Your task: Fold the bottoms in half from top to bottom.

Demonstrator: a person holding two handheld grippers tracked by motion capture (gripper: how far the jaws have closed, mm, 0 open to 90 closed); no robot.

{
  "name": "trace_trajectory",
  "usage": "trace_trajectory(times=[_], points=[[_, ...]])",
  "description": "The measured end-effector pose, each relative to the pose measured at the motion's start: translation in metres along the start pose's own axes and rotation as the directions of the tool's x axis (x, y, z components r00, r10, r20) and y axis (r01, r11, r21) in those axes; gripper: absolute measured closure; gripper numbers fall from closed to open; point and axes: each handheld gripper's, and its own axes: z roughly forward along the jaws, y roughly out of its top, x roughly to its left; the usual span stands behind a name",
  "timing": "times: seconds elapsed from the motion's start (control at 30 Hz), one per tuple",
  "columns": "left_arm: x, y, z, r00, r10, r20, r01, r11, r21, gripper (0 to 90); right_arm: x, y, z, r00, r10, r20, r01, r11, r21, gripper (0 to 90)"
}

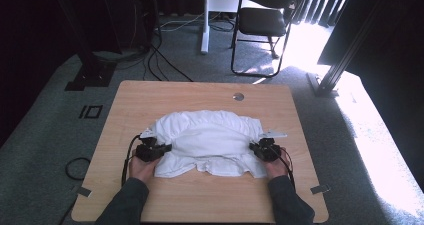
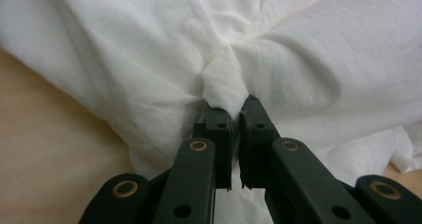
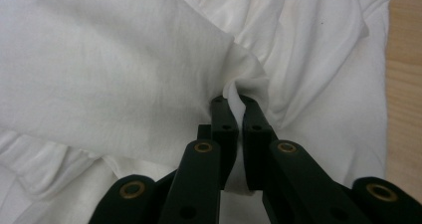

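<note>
Both grippers pinch a white garment at its two sides, mid-fold, on the wooden table.

The left gripper (image 1: 162, 148) and right gripper (image 1: 256, 147) are each clamped on a bunched pleat of the white garment (image 1: 207, 140), the cloth puckering at the black tips in both gripper views. It lies at the middle of the table (image 1: 150, 95), long axis running left to right, near hem loose, far edge gathered. Judged a fold in hand; next calls for both hands moving evenly together, keeping the cloth taut, before letting go. Beyond stands a black chair (image 1: 262, 22).
</note>
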Motion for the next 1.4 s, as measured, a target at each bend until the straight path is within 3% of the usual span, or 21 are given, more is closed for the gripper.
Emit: trace_trajectory(times=[0.07,0.1,0.13,0.17,0.27,0.37,0.53,0.57,0.6,0.67,0.7,0.73,0.77,0.8,0.9,0.93,0.97,1.1,1.2,1.27,1.4], points=[[0.002,0.008,-0.005,1.0000,0.006,0.002,-0.006,0.9989,-0.047,86.7,-0.003,0.004,0.002,1.0000,0.006,0.002,-0.006,1.000,-0.003,87.7],[0.002,0.008,-0.005,1.0000,0.006,0.002,-0.006,0.9989,-0.047,86.8,-0.003,0.004,0.002,1.0000,0.006,0.002,-0.006,1.000,-0.003,87.7],[0.004,0.014,-0.022,0.9992,-0.012,0.037,0.017,0.9907,-0.135,86.8,-0.004,0.007,0.000,0.9999,0.010,0.008,-0.010,1.000,-0.014,87.8],[0.004,0.015,-0.031,0.9988,-0.008,0.049,0.016,0.9863,-0.164,87.0,-0.006,0.011,-0.011,0.9998,0.019,0.010,-0.019,0.997,-0.069,87.8],[0.001,0.018,-0.052,0.9973,0.020,0.070,-0.004,0.9753,-0.221,86.9,-0.011,0.014,-0.032,0.9996,0.019,-0.019,-0.022,0.988,-0.151,87.4],[-0.004,0.016,-0.060,0.9953,0.054,0.080,-0.036,0.9784,-0.203,85.6,-0.010,0.015,-0.052,0.9996,-0.016,-0.023,0.011,0.977,-0.213,87.0],[-0.010,0.005,-0.067,0.9903,0.062,0.124,-0.036,0.9779,-0.206,84.6,-0.009,0.004,-0.073,0.9983,0.007,-0.058,-0.025,0.951,-0.307,87.0],[-0.012,0.005,-0.067,0.9888,0.071,0.131,-0.044,0.9790,-0.199,78.3,-0.010,-0.004,-0.081,0.9963,0.009,-0.086,-0.037,0.943,-0.332,84.5],[-0.013,0.004,-0.068,0.9859,0.074,0.150,-0.044,0.9804,-0.192,68.7,-0.010,-0.006,-0.082,0.9947,0.010,-0.102,-0.043,0.944,-0.326,80.7],[-0.018,0.005,-0.070,0.9871,0.094,0.130,-0.068,0.9793,-0.191,54.8,-0.012,-0.013,-0.085,0.9930,0.002,-0.118,-0.038,0.952,-0.304,67.4],[-0.018,0.005,-0.070,0.9871,0.094,0.130,-0.068,0.9793,-0.191,50.4,-0.012,-0.013,-0.085,0.9930,0.002,-0.118,-0.038,0.952,-0.304,67.4],[-0.023,0.012,-0.075,0.9883,0.105,0.110,-0.079,0.9723,-0.220,50.4,-0.012,-0.015,-0.087,0.9924,-0.002,-0.123,-0.036,0.952,-0.305,59.0],[-0.026,0.016,-0.077,0.9885,0.108,0.105,-0.082,0.9696,-0.231,46.0,-0.013,-0.013,-0.094,0.9956,0.008,-0.094,-0.039,0.943,-0.330,42.1],[-0.029,0.022,-0.077,0.9880,0.117,0.101,-0.090,0.9663,-0.241,46.0,-0.012,-0.009,-0.096,0.9970,0.018,-0.075,-0.042,0.941,-0.335,40.4],[-0.037,0.034,-0.075,0.9857,0.148,0.080,-0.125,0.9624,-0.241,47.9,-0.009,0.001,-0.098,0.9989,0.031,-0.035,-0.041,0.941,-0.335,44.5],[-0.043,0.047,-0.067,0.9824,0.175,0.065,-0.155,0.9592,-0.236,47.9,-0.006,0.007,-0.097,0.9995,0.022,-0.024,-0.029,0.942,-0.333,48.2],[-0.046,0.052,-0.062,0.9809,0.184,0.064,-0.165,0.9598,-0.227,52.0,0.001,0.019,-0.091,1.0000,0.009,0.001,-0.008,0.947,-0.321,54.8],[-0.054,0.068,-0.035,0.9818,0.180,0.061,-0.167,0.9697,-0.178,54.0,0.017,0.038,-0.071,0.9997,-0.017,0.018,0.021,0.960,-0.281,54.2],[-0.059,0.070,-0.016,0.9807,0.185,0.065,-0.174,0.9748,-0.139,54.7,0.031,0.050,-0.057,0.9980,-0.058,0.023,0.062,0.963,-0.261,52.4],[-0.060,0.067,-0.004,0.9813,0.178,0.075,-0.168,0.9789,-0.116,54.6,0.037,0.054,-0.046,0.9979,-0.060,0.026,0.065,0.969,-0.240,52.0],[-0.058,0.057,0.011,0.9834,0.154,0.096,-0.146,0.9856,-0.086,54.6,0.045,0.048,-0.023,0.9965,-0.080,0.024,0.083,0.983,-0.162,50.8]])
